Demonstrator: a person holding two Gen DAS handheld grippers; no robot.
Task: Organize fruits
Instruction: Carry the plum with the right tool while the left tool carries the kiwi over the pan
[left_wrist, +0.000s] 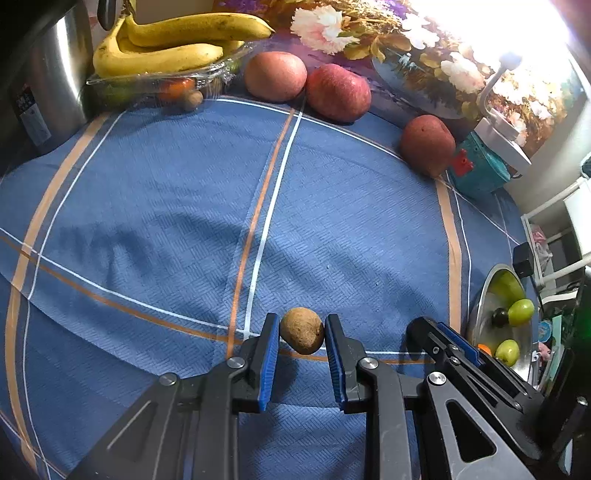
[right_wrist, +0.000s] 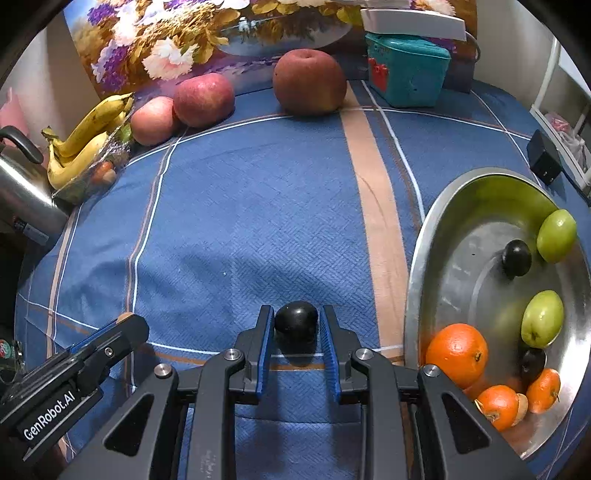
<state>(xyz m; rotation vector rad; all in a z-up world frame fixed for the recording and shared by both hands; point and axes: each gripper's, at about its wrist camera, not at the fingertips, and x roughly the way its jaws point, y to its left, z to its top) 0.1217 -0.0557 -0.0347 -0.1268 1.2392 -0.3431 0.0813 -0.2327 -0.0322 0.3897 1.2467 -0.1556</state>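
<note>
A brown kiwi (left_wrist: 302, 331) sits between the blue pads of my left gripper (left_wrist: 301, 324), which is shut on it just above the blue checked cloth (left_wrist: 184, 221). My right gripper (right_wrist: 296, 316) is shut on a black plum (right_wrist: 296, 326), also low over the cloth. The two grippers are side by side; the right gripper (left_wrist: 448, 338) shows at the lower right of the left wrist view. To the right stands a steel bowl (right_wrist: 417, 258) holding two green fruits (right_wrist: 543, 317), oranges (right_wrist: 456, 354) and dark plums (right_wrist: 516, 256).
Three red apples (right_wrist: 308, 81) line the back of the table. Bananas (left_wrist: 166, 48) lie on a clear tray (left_wrist: 155, 83) of small fruit at back left, beside a steel kettle (left_wrist: 48, 85). A teal box (right_wrist: 406, 70) and a black adapter (right_wrist: 545, 157) sit at back right.
</note>
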